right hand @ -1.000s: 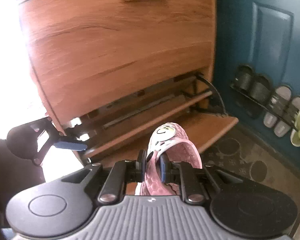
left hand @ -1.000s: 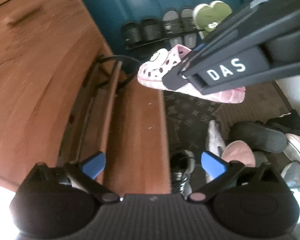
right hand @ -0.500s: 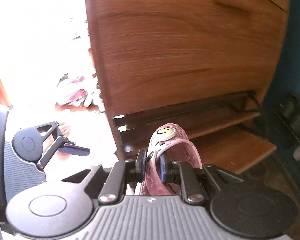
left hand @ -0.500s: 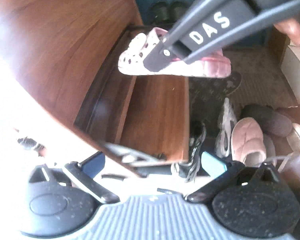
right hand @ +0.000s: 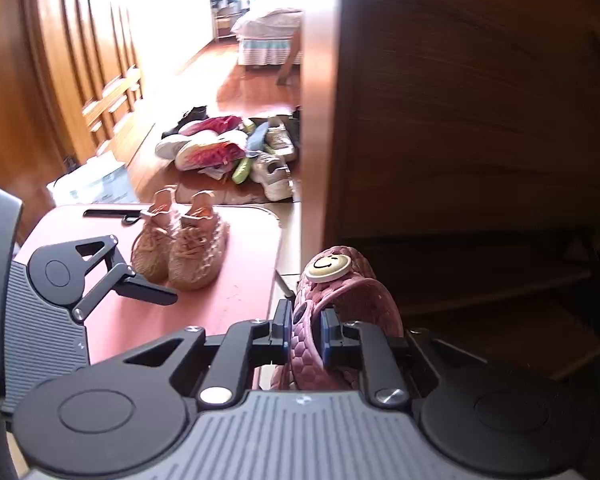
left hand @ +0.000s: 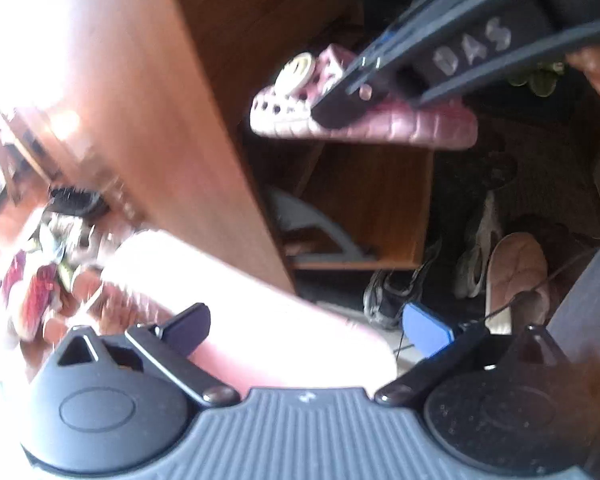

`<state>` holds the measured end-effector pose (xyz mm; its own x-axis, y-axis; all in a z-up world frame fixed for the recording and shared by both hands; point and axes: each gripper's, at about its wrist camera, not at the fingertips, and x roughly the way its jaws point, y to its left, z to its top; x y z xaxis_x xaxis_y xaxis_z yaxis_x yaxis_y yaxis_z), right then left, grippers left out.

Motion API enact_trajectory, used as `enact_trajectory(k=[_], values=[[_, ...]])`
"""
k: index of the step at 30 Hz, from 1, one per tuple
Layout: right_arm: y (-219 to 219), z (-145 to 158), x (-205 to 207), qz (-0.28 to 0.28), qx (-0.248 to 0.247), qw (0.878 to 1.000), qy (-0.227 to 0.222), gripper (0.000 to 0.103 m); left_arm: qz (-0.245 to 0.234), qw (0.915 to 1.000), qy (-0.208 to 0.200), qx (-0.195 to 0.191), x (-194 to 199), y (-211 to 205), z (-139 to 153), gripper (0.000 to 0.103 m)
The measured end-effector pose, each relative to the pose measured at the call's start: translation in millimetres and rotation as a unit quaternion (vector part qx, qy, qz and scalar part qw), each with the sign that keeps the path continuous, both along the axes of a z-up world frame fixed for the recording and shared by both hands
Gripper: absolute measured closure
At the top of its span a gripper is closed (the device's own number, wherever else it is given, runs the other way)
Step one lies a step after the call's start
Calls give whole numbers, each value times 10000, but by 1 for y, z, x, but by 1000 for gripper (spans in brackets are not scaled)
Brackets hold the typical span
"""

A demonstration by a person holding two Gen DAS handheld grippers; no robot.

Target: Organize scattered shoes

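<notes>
Pink clog pinched by down-tilted right gripper — left gripper spread, empty.

A tall wooden cabinet with warm brown grain fills the right side of the right wrist view; its lower part stands open on dark wooden shelves. To the left runs a reddish wooden floor along a wall of brown wooden wardrobe doors. At the far end, strong daylight washes out the room around a bed with a pale striped skirt. A pink table stands near the cabinet's corner. In the left wrist view, a dark patterned mat lies on the floor before the cabinet's open wooden flap, and the left part is blurred and overexposed.
</notes>
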<state>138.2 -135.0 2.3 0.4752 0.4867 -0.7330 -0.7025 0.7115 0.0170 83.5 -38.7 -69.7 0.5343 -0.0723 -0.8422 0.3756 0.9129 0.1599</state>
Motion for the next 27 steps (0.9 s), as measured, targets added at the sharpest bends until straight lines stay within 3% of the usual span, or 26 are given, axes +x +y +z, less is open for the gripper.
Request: enact_trajectory(k=[11, 27], values=[[51, -17, -6, 897, -252, 9956, 48, 89, 363, 9989, 201, -221, -17, 36, -28, 0], [123, -84, -40, 2069, -286, 9756, 671, 89, 1067, 9908, 791, -240, -44, 85, -71, 0]])
